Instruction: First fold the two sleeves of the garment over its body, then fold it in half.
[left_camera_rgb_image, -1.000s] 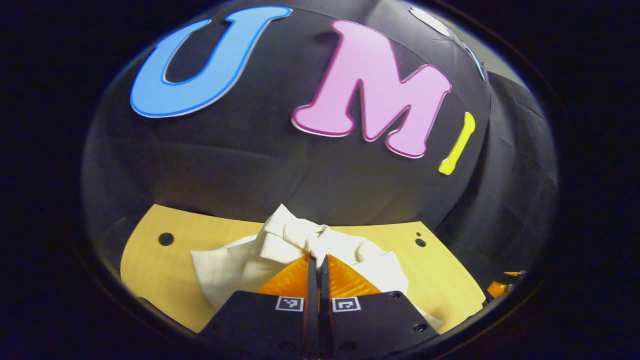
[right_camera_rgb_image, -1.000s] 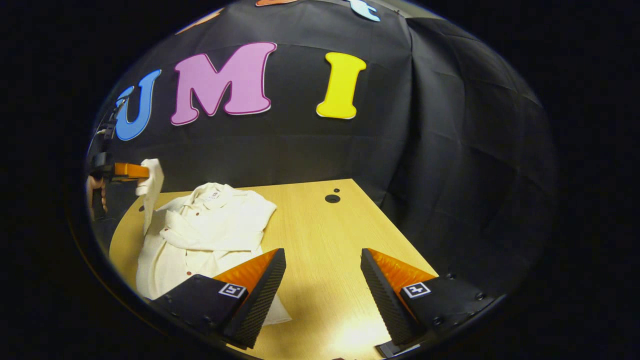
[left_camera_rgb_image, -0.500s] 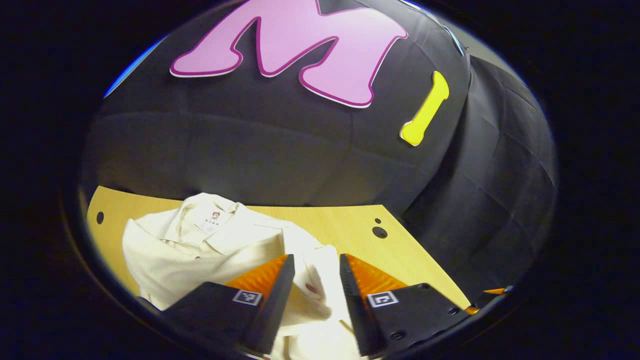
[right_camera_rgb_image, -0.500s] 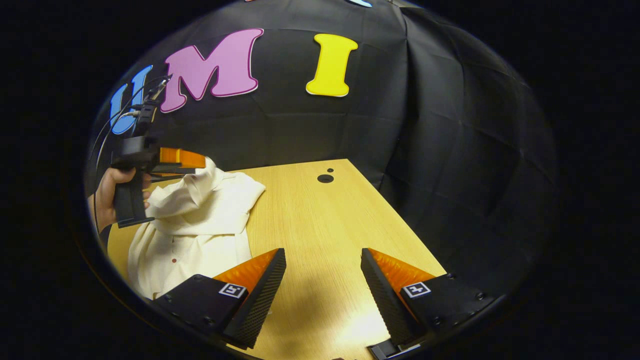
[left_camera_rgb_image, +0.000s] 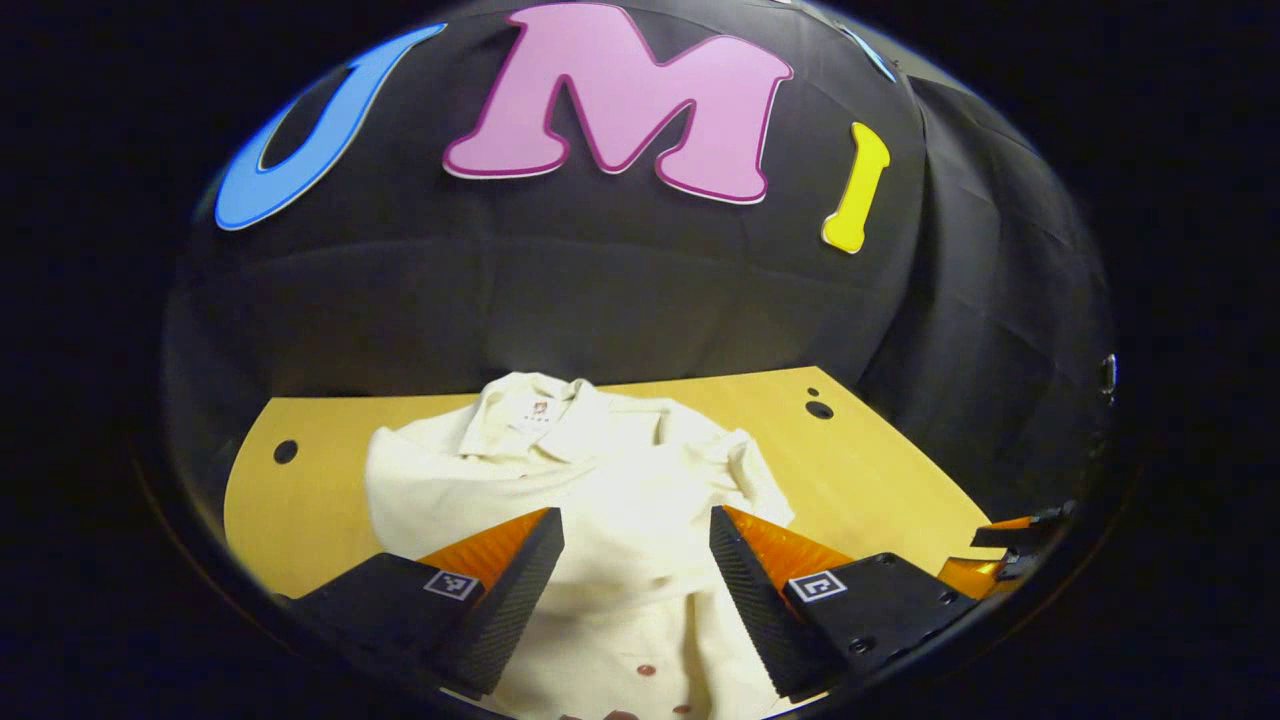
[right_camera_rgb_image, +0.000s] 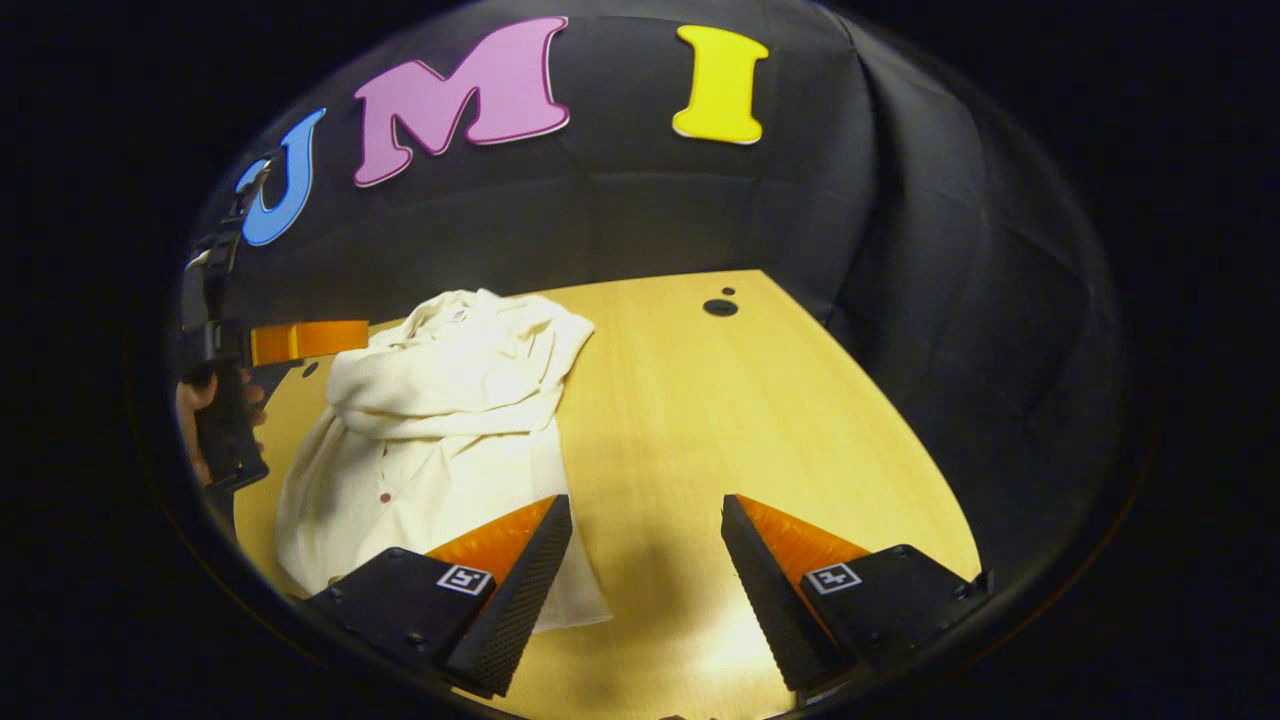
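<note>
Left hand-held gripper (left_camera_rgb_image: 637, 545) gapes above garment (left_camera_rgb_image: 600, 500); bare table (right_camera_rgb_image: 720, 400) beside.

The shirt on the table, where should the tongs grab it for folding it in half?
Probably the bottom hem of the shirt, at its near corner beside the open right tongs. Come in low from the bare table side: both sleeves already lie bunched across the chest, and that corner lies flat and free.

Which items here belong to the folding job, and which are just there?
Job:
- cream button-up shirt
- left tool, open
- right tool, open

Just there:
- light wooden table
- hand holding the left tool
</note>
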